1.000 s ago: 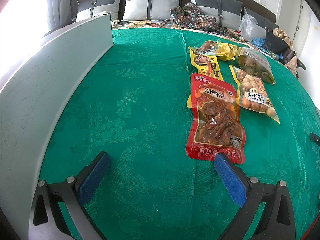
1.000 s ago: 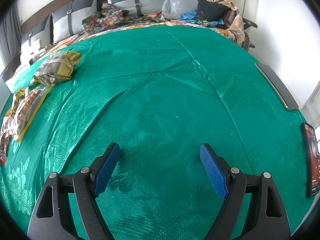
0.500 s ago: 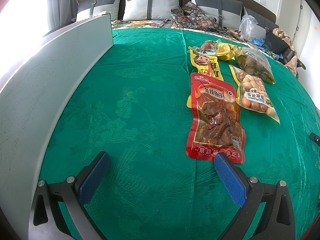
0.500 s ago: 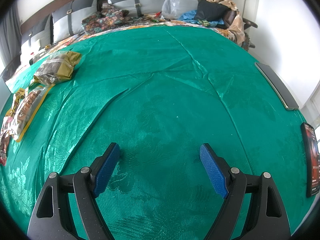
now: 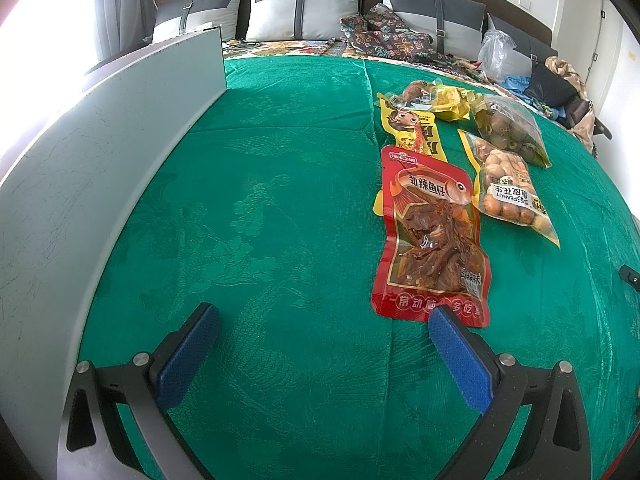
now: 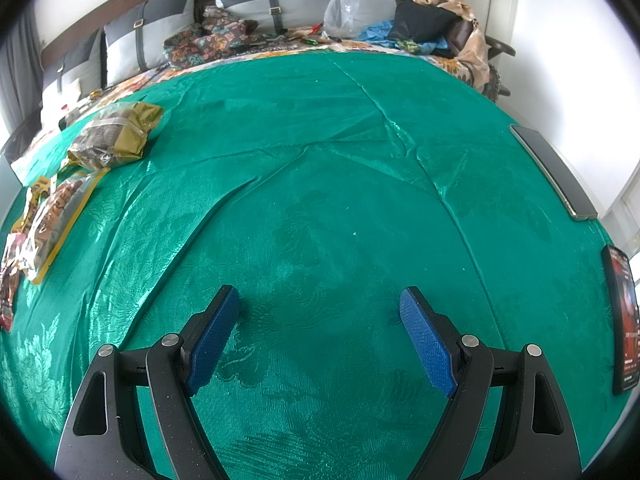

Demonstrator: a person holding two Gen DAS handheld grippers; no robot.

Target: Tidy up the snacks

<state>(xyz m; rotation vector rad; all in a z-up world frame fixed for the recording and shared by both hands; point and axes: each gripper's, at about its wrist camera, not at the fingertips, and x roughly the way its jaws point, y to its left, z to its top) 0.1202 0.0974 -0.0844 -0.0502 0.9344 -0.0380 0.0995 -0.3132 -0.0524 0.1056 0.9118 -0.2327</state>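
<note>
Several snack packs lie on a green cloth (image 5: 280,208). A red fish-snack pouch (image 5: 432,236) is nearest, its lower edge just beyond the right finger of my left gripper (image 5: 324,316), which stands open over bare cloth. Behind it lie a yellow pouch (image 5: 416,130), a peanut bag (image 5: 508,196) and a clear bag of brown nuts (image 5: 508,128). In the right wrist view the packs sit at the far left: the nut bag (image 6: 116,136) and the peanut bag (image 6: 56,216). My right gripper (image 6: 320,300) is open over bare cloth, far from them.
A tall grey panel (image 5: 92,160) walls the cloth's left side. A dark phone (image 6: 554,172) and a second phone with a lit screen (image 6: 622,320) lie at the right edge. Pillows (image 5: 300,12), a plastic bag (image 6: 344,10) and clothes crowd the far end.
</note>
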